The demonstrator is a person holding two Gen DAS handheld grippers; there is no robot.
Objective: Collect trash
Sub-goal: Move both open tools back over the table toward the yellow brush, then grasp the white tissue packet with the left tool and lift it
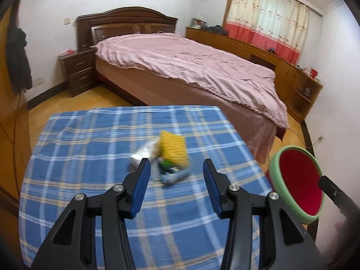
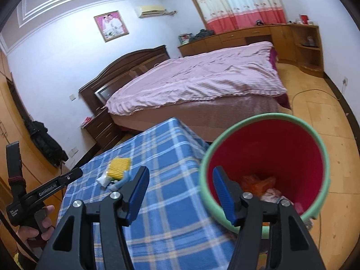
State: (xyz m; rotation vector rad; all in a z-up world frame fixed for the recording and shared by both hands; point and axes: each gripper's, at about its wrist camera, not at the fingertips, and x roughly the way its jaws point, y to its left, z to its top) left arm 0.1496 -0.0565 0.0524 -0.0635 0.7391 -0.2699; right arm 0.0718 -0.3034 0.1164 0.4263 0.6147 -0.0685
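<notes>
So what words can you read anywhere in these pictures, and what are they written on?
"GenRobot.AI": white letters on the black arm of the left gripper, seen from the right wrist view.
Small white print on that gripper's handle block: too small to read.
Framed picture on the wall: no words I can read.
Trash pile on the table: blurred, nothing readable.
</notes>
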